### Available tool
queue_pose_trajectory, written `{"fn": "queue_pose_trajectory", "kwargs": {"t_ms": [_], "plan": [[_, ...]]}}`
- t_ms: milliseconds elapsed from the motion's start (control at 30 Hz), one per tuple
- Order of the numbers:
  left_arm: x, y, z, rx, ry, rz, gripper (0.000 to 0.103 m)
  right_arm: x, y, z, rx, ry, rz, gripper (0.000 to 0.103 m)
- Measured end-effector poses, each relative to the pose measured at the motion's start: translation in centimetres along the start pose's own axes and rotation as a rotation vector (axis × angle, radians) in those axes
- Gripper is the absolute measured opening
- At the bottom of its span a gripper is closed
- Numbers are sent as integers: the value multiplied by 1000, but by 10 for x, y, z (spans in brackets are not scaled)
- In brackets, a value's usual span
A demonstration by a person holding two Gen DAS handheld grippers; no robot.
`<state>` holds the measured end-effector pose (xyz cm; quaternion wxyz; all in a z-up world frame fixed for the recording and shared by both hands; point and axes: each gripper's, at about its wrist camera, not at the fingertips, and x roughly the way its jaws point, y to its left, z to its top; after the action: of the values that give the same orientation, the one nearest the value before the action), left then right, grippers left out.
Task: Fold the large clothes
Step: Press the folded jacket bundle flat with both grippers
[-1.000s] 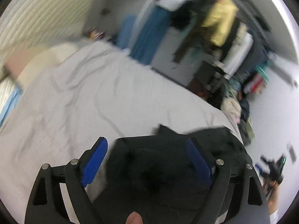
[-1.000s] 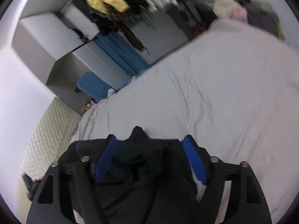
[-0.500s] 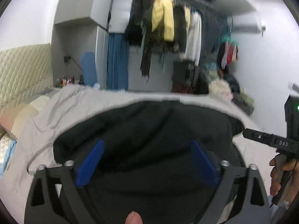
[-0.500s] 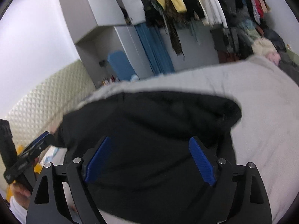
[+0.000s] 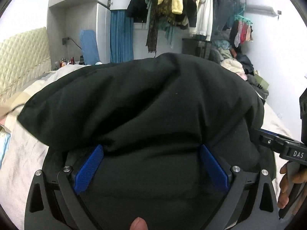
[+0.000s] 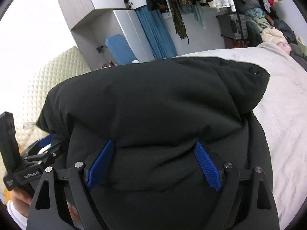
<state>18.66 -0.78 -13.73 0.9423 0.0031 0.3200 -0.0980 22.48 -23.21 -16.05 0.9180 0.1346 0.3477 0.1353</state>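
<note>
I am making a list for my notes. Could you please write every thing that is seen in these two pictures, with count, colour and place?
jacket: one, black, bulky, on the bed, draped over both grippers
bed cover: one, pale grey, under the jacket
headboard: one, cream, quilted, far left
curtain: one, blue, by the cupboard
hanging clothes: many, yellow, white, dark, on the back rail
clothes pile: one, mixed colours, back right
left gripper: one, black with blue pads, spread wide, jacket between
right gripper: one, same colours, spread wide, jacket between

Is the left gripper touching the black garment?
Touching. Left wrist view: the black garment drapes over the left gripper, covering both fingertips.
</note>
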Motion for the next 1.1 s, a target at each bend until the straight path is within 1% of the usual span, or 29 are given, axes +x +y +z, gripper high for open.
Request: {"fn": "queue_pose_trajectory", "kwargs": {"t_ms": [100, 400, 600, 767, 900, 967, 1100], "plan": [[22, 5, 10, 6, 24, 21, 102, 14, -1, 6, -15, 12, -9, 88], [86, 20, 39, -25, 67, 26, 103, 49, -9, 18, -66, 30, -32, 89], [123, 27, 56, -22, 98, 32, 103, 77, -14, 30, -74, 24, -41, 93], [152, 40, 66, -42, 100, 34, 103, 99, -12, 42, -89, 21, -50, 95], [172, 46, 74, -52, 108, 45, 103, 113, -10, 46, -105, 4, -64, 96], [176, 50, 79, -60, 114, 36, 103, 117, -13, 48, -104, 3, -63, 96], [169, 57, 82, -63, 120, 8, 103, 110, -13, 47, -114, 1, -49, 96]]}}
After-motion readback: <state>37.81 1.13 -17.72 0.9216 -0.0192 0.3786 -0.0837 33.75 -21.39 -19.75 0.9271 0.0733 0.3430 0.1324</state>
